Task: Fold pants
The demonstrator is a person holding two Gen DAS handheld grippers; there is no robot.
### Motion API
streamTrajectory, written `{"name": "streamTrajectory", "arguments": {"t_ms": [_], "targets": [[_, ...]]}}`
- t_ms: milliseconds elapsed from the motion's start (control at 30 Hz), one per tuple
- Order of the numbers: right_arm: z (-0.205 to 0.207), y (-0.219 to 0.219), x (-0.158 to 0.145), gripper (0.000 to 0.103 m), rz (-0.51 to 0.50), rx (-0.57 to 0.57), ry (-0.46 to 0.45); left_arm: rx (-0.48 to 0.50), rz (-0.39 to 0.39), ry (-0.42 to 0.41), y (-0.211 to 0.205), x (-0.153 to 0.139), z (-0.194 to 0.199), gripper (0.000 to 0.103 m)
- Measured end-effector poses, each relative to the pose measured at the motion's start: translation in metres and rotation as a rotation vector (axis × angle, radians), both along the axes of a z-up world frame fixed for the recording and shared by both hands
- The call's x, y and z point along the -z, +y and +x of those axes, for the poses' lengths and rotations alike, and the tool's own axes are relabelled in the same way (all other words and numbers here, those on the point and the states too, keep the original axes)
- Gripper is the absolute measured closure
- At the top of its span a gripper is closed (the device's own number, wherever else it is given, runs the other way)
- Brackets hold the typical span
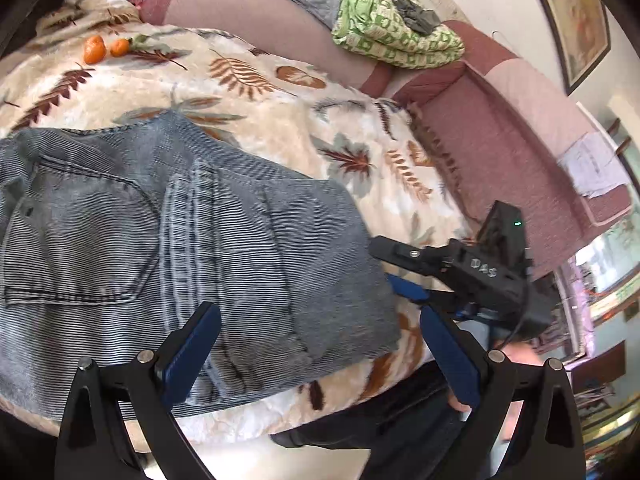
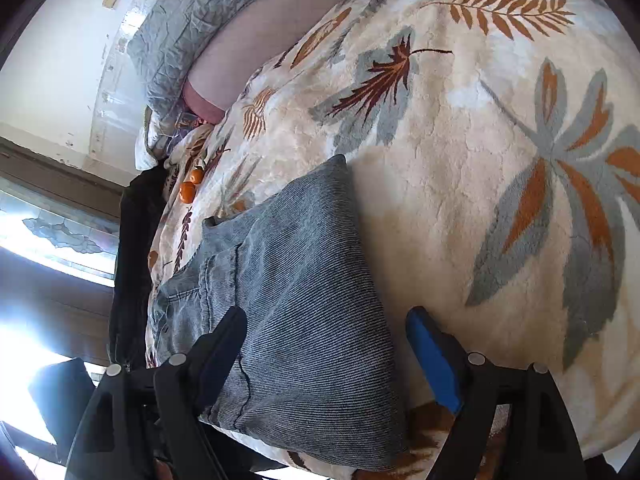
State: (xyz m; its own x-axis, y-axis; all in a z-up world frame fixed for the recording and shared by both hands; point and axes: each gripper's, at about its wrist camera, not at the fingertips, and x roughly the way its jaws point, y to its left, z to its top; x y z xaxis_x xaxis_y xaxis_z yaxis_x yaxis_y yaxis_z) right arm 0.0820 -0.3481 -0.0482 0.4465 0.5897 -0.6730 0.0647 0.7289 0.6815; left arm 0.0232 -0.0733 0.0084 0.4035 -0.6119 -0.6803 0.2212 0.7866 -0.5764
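A bed takes up most of both views, covered by a cream fleece blanket (image 1: 280, 92) printed with brown, orange and grey leaves. Behind it runs a pink padded headboard (image 1: 248, 20), with a green patterned cloth (image 1: 384, 36) heaped on top.

On the blanket, close to the bed's near edge, lie the pants (image 1: 192, 240): grey-blue striped denim, already doubled into a thick, roughly rectangular bundle. A back pocket faces up, and a heavy stitched seam runs across the top layer. Judging by that compact shape, most of the folding looks done; what seems left is at most one more fold or some squaring of the edges, since the near corner hangs slightly loose over the bed's side. The bundle's long axis appears to run along the near edge of the bed, the pocketed waist end pointing toward the left gripper's side and a clean folded edge toward the right gripper's side.

The left gripper (image 1: 320, 352) hovers over the bundle's near corner, its fingers spread wide and holding nothing. The right gripper (image 2: 328, 356) sits at the folded end with its fingers wide apart, straddling the cloth without pinching it.

Two small oranges (image 1: 102, 48) rest on the blanket well beyond the pants.
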Motion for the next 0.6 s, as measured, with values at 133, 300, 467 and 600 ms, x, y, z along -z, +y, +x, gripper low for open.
{"name": "streamTrajectory", "arguments": {"t_ms": [133,300,467,600], "targets": [[0.002,0.006,-0.001,0.013,-0.025,-0.005,-0.004,0.035,0.016,0.096,-0.007,0.036,0.007,0.004],[0.002,0.012,-0.003,0.011,-0.069,-0.023,-0.019,0.059,0.029,0.031,-0.010,0.033,0.002,0.004],[0.002,0.016,-0.003,0.008,-0.095,-0.037,-0.027,0.071,-0.009,0.047,-0.003,0.027,0.009,0.004],[0.002,0.019,-0.004,0.007,-0.116,-0.042,-0.031,0.069,-0.037,-0.003,0.012,0.021,0.014,0.003]]}}
